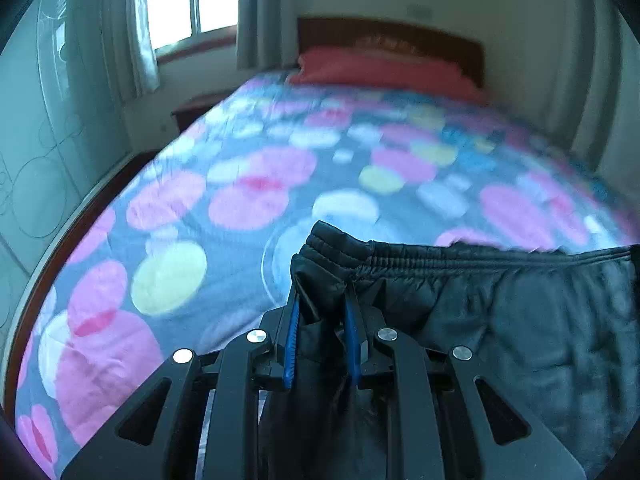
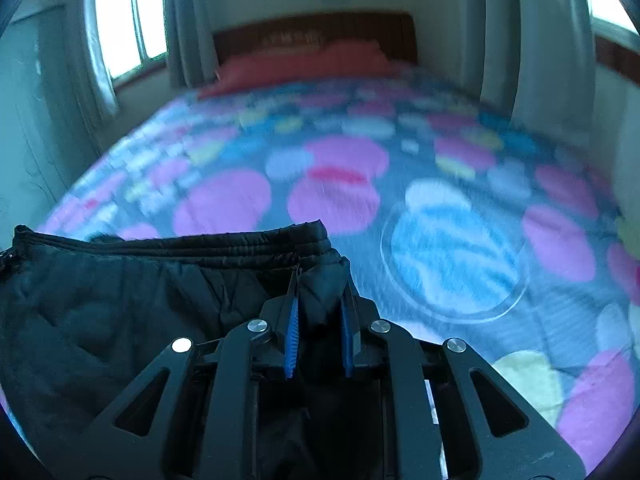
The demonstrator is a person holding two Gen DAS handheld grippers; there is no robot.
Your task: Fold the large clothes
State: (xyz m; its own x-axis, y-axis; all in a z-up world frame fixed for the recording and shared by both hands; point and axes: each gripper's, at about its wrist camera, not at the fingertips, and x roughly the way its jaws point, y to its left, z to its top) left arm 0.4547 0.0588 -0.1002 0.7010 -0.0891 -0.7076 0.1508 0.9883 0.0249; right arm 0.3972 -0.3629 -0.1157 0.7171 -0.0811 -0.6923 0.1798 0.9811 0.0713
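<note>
A pair of black padded trousers [image 1: 520,320] with an elastic waistband hangs stretched between my two grippers above the bed. My left gripper [image 1: 322,292] is shut on the waistband's left corner, the cloth bunched between its blue pads. In the right wrist view the same trousers [image 2: 120,312] spread to the left, and my right gripper [image 2: 322,284] is shut on the waistband's right corner. The legs drop below both views and are hidden.
A bed with a quilt of pink, blue and yellow circles [image 1: 260,184] fills both views. A red pillow [image 1: 384,68] lies by the dark wooden headboard [image 2: 320,28]. Curtained windows [image 1: 180,0] and a wardrobe [image 1: 36,140] stand to the left.
</note>
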